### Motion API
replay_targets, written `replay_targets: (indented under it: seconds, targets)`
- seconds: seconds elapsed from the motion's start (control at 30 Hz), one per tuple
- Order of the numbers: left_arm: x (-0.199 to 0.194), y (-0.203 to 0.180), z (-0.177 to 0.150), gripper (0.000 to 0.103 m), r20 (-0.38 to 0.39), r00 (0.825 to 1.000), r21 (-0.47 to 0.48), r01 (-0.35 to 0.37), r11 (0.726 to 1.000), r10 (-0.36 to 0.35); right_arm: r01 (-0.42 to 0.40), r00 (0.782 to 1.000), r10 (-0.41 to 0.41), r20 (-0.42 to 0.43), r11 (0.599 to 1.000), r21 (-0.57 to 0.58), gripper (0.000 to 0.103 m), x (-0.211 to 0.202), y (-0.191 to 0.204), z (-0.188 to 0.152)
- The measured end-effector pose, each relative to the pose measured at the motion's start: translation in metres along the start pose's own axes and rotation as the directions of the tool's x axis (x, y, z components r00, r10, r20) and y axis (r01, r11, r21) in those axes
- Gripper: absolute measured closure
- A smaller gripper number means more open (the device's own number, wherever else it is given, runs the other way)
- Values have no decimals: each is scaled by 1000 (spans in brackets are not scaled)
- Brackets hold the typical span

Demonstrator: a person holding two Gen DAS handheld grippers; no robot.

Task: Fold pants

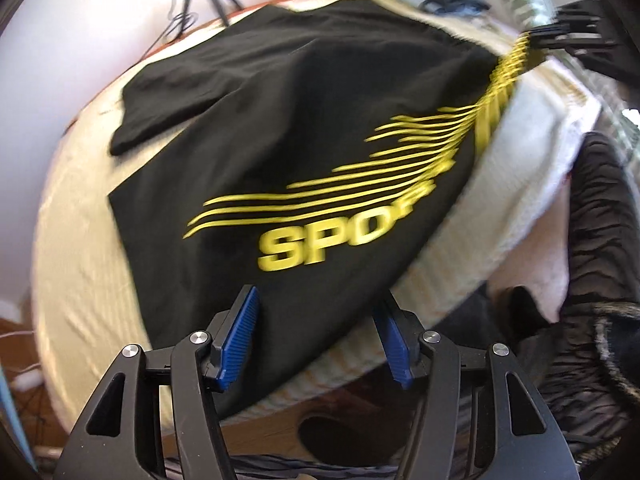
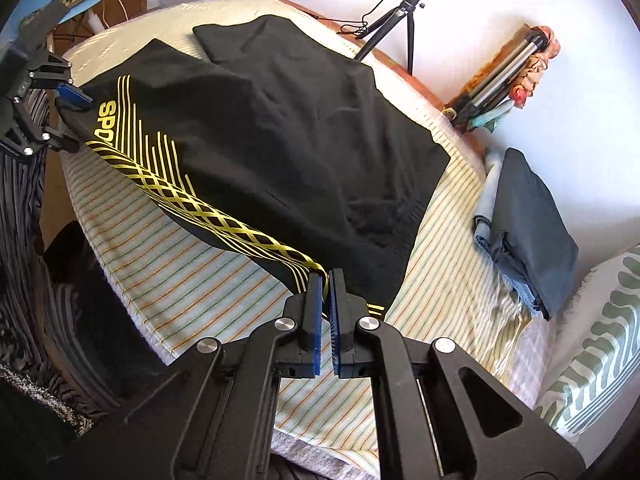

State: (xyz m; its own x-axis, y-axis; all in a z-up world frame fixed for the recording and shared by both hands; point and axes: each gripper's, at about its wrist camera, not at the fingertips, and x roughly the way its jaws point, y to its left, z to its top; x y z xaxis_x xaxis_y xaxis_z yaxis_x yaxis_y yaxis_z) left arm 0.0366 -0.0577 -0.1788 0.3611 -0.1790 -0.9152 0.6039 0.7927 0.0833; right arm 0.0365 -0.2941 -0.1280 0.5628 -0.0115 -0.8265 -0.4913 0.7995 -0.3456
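Black sport pants with yellow stripes and a yellow "SPORT" print lie spread on a striped bed; they also show in the right wrist view. My right gripper is shut on the striped waist edge, which is lifted off the bed; it shows far off in the left wrist view. My left gripper is open, its blue pads astride the near edge of the pants. In the right wrist view the left gripper sits at the pants' other waist corner.
The bed has a cream striped sheet. A stack of folded dark and blue clothes lies at its right side by a green-patterned pillow. A tripod stands by the white wall. Dark striped fabric hangs beside the bed.
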Motion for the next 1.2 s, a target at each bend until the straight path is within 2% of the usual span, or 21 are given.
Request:
replay_targets:
  seconds: [0.03, 0.07, 0.13, 0.2, 0.33, 0.5, 0.8, 0.9, 1.03, 1.07, 1.13, 1.2]
  targets:
    - [0, 5, 0, 55, 8, 1000, -14, 4, 1000, -4, -4, 1000, 4, 4, 1000, 10, 99, 0, -1, -1]
    - [0, 10, 0, 77, 14, 1000, -32, 5, 999, -4, -5, 1000, 5, 7, 1000, 18, 99, 0, -1, -2]
    - [-2, 17, 2, 94, 25, 999, -49, -21, 999, 22, 0, 1000, 0, 13, 1000, 31, 99, -2, 1, -5]
    - [-7, 24, 3, 98, 51, 999, -63, -15, 998, 18, 0, 1000, -1, 23, 999, 45, 100, -5, 1, -7]
    - [-27, 33, 12, 101, 135, 990, -84, -30, 996, 41, 12, 998, -17, 62, 997, 77, 100, -16, -6, -4]
    - [-56, 53, 34, 102, 236, 969, -118, -47, 992, 74, 43, 991, -55, 124, 994, 99, 100, -31, -17, 15]
    - [-83, 88, 91, 102, 345, 924, -94, -139, 986, 163, 111, 966, -137, 220, 986, 127, 100, -38, -51, 78]
    - [-81, 107, 116, 102, 357, 917, -108, -150, 983, 179, 124, 959, -156, 239, 982, 143, 100, -31, -70, 103]
    - [-67, 127, 137, 103, 344, 931, -121, -88, 989, 125, 127, 962, -160, 223, 980, 154, 100, -7, -90, 129]
    - [-63, 133, 138, 102, 343, 937, -127, -33, 991, 75, 118, 965, -150, 215, 981, 153, 100, 0, -93, 132]
    - [-54, 142, 133, 102, 321, 947, -155, 26, 987, 25, 123, 968, -150, 204, 983, 138, 100, 12, -95, 135]
    - [-40, 146, 124, 95, 275, 959, -150, 115, 982, -70, 120, 971, -142, 192, 985, 124, 100, 22, -95, 135]
